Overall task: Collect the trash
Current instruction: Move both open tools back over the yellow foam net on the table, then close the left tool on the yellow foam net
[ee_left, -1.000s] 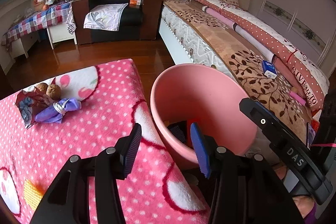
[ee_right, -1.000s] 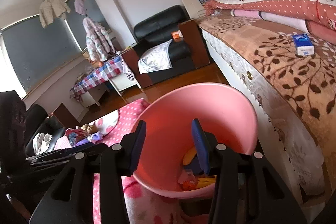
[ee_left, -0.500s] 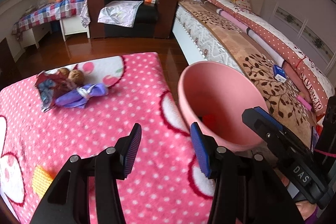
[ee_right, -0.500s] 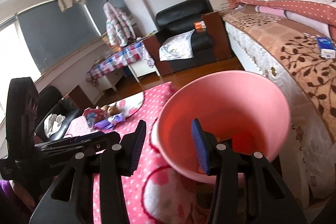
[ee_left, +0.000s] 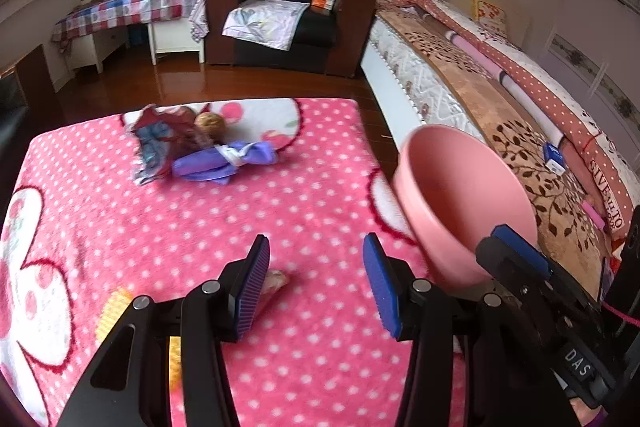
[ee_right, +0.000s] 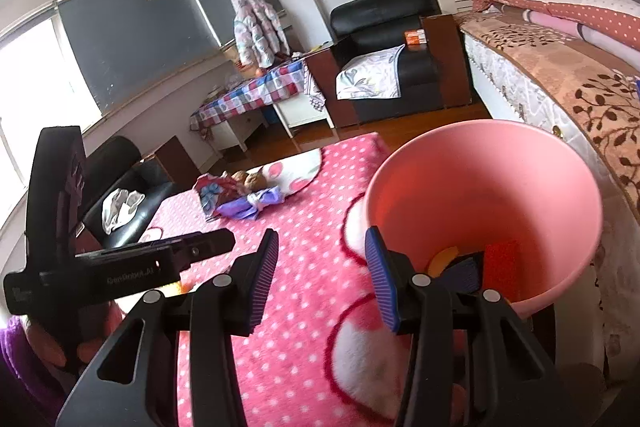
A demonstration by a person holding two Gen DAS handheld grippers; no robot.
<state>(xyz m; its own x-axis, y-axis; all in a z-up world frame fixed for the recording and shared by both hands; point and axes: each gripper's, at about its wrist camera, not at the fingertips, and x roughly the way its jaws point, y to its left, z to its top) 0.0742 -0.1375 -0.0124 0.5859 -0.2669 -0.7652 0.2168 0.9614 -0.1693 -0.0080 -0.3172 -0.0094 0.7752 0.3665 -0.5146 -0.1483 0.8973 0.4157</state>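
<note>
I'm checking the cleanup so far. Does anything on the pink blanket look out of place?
Yes. A cluster of litter sits at the far end of the pink blanket: a crumpled purple wrapper, a torn patterned packet and a walnut. The pink bin already holds scraps.

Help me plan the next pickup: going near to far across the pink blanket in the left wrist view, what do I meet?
Left gripper → small pale scrap by its left finger → purple wrapper → walnut.
</note>
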